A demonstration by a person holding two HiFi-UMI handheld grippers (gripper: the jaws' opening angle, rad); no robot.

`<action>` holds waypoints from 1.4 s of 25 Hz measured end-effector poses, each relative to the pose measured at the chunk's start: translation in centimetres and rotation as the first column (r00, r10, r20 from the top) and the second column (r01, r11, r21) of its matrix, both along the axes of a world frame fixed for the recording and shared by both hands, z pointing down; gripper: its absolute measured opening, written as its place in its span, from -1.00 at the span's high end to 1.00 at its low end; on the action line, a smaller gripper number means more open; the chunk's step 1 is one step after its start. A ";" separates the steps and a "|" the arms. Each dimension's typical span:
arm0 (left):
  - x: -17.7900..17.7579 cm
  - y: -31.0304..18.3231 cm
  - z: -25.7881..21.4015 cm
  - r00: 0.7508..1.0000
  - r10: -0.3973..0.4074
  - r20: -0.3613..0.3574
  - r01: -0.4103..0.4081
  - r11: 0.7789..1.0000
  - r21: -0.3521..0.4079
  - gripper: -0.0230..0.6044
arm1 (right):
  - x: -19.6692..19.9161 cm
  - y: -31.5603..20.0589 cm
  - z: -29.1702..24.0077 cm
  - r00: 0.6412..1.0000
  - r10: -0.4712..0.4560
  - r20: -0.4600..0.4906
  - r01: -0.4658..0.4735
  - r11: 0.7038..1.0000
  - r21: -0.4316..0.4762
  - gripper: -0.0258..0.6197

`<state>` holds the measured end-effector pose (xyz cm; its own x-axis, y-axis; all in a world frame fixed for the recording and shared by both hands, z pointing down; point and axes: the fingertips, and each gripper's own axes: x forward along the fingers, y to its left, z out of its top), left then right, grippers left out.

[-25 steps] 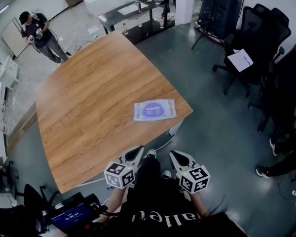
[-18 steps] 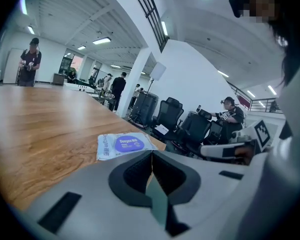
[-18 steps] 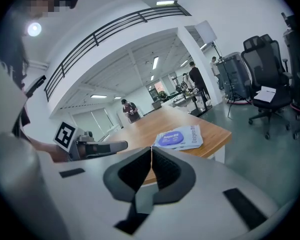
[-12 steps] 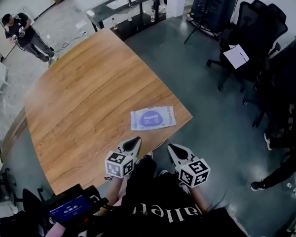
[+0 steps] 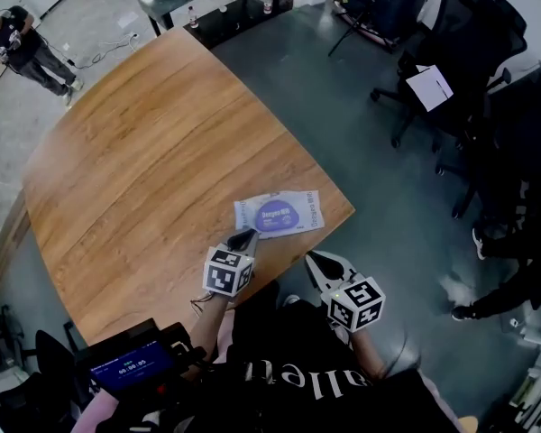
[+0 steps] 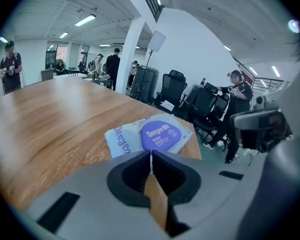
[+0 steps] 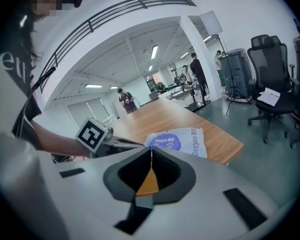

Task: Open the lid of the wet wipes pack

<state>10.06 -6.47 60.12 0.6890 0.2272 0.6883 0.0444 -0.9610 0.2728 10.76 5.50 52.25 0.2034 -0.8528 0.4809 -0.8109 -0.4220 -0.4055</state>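
The wet wipes pack [image 5: 279, 215] lies flat near the wooden table's [image 5: 144, 170] near right corner, pale blue with a round purple lid [image 5: 274, 214] that lies flat and closed. In the left gripper view the pack [image 6: 121, 140] and its lid [image 6: 160, 134] lie just past the jaws. My left gripper [image 5: 244, 238] is shut and empty, its tip at the pack's near left edge. My right gripper [image 5: 317, 260] is shut too and hangs off the table's edge, short of the pack [image 7: 186, 140]. Both views show the jaws of the left gripper [image 6: 150, 153] and right gripper [image 7: 151, 149] pressed together.
Black office chairs [image 5: 473, 52] stand on the grey floor to the right. A person [image 5: 18, 43] stands beyond the table's far left. A low black table [image 5: 225, 7] sits past the far end. A small screen [image 5: 131, 368] is at my lower left.
Both grippers have moved forward toward the pack. The left one now reaches over the table's edge to the pack's near side. Both stayed shut and the pack has not moved.
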 end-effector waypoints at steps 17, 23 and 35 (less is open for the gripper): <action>0.1 -1.2 2.2 0.996 0.044 0.071 -0.043 0.999 -0.022 0.92 | 0.9 -8.2 5.0 0.706 -0.624 -0.334 0.433 0.754 -0.495 0.87; 0.1 -1.2 2.5 0.994 0.063 0.084 -0.061 0.998 -0.025 0.92 | 0.6 -9.4 7.5 0.526 -0.781 -0.337 0.490 0.602 -0.630 0.70; 0.7 -1.1 3.0 0.996 0.076 0.052 -0.078 0.996 0.037 0.92 | 0.7 -9.9 8.6 0.414 -0.852 -0.321 0.578 0.519 -0.630 0.69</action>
